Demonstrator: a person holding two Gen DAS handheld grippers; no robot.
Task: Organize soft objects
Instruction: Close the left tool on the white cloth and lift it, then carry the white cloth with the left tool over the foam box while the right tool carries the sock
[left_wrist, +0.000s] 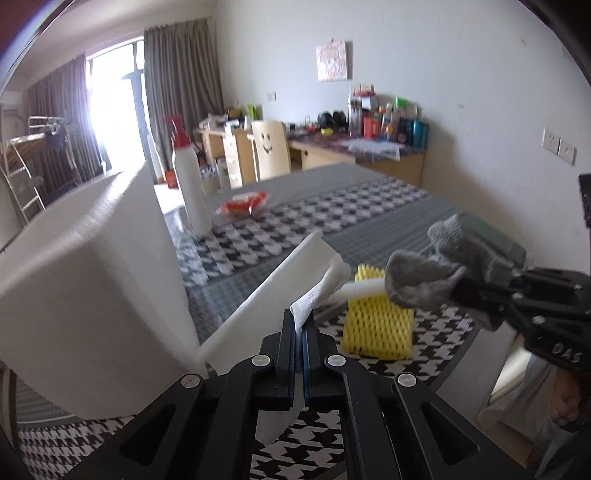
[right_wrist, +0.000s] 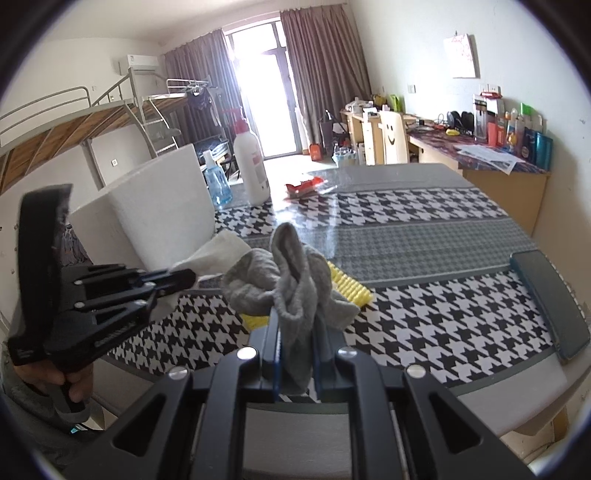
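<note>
- A white paper sheet, pulled off the big roll, is pinched tight by the left claw.
- A gray sock is clamped in the right claw, held above the counter.
- A yellow foam net is left lying on the counter, under both.

sock: grey knit cloth, fuzzy, matt
tissue: white paper, soft, embossed
net: yellow foam mesh
grippers: black matt plastic, shiny metal screws
tablecloth: houndstooth, glossy
</note>
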